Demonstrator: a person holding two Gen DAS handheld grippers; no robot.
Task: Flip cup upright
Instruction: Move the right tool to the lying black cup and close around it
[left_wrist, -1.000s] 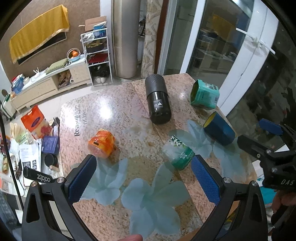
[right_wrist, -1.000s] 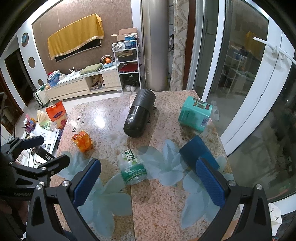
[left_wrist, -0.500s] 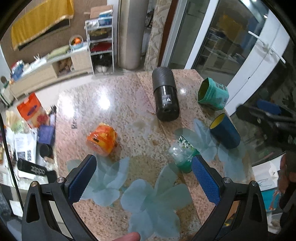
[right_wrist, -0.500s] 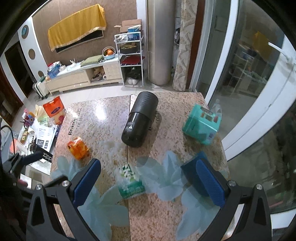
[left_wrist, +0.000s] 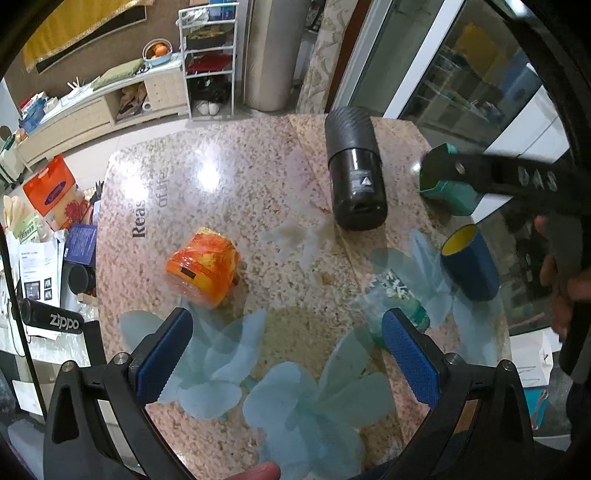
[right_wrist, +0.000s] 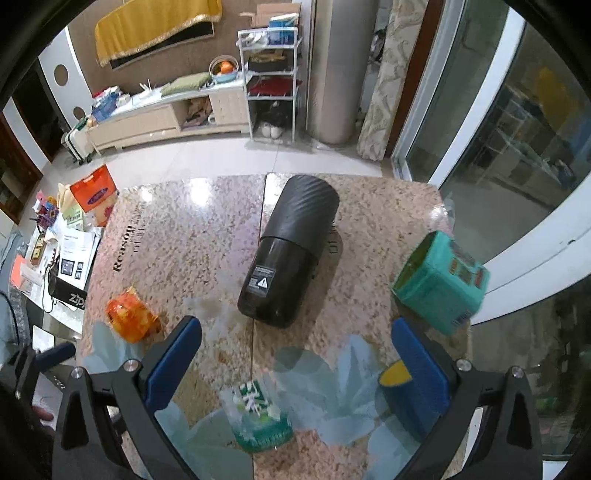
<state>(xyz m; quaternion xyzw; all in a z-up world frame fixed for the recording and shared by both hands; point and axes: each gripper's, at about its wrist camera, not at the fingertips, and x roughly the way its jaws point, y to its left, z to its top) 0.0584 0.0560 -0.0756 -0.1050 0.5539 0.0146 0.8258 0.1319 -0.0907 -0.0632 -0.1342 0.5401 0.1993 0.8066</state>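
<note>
Left gripper (left_wrist: 286, 352) jaws spread wide, holding nothing; right gripper (right_wrist: 295, 360) likewise, both hovering.

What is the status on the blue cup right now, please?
Both claws open, left, right, nothing held. Blue cup on its side, yellow mouth facing away, beside right claw's finger. Green bottle lies close by.

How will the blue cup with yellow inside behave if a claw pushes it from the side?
The blue cup lies on its side on the smooth stone table, so it will probably roll or slide. It looks empty, so likely light. Its wall looks rigid.
</note>
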